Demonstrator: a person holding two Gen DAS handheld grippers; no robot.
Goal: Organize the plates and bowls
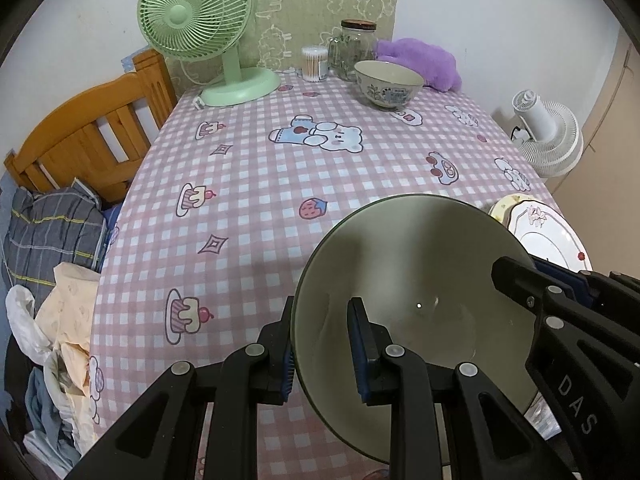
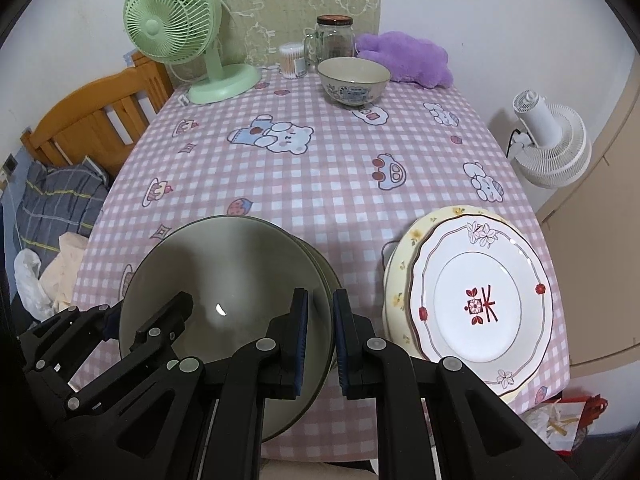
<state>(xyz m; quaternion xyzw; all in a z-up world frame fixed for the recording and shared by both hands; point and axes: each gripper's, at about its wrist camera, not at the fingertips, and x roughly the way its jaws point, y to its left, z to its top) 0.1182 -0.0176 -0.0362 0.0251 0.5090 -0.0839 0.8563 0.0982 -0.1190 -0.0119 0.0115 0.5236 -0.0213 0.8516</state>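
A large grey-green bowl (image 1: 416, 264) sits near the table's front edge; it also shows in the right wrist view (image 2: 224, 264). My left gripper (image 1: 325, 354) straddles its left rim, one finger inside, one outside, touching the rim. My right gripper (image 2: 320, 344) straddles its right rim the same way. A white flowered plate (image 2: 480, 296) lies on a yellow plate (image 2: 400, 256) at the front right. A patterned bowl (image 2: 354, 80) stands at the back.
A green fan (image 2: 176, 28), a cotton swab box (image 2: 292, 60), a glass jar (image 2: 334, 38) and a purple plush (image 2: 404, 58) line the back edge. A white fan (image 2: 548, 140) stands off the right side. A wooden bed frame (image 2: 92, 124) and clothes are left.
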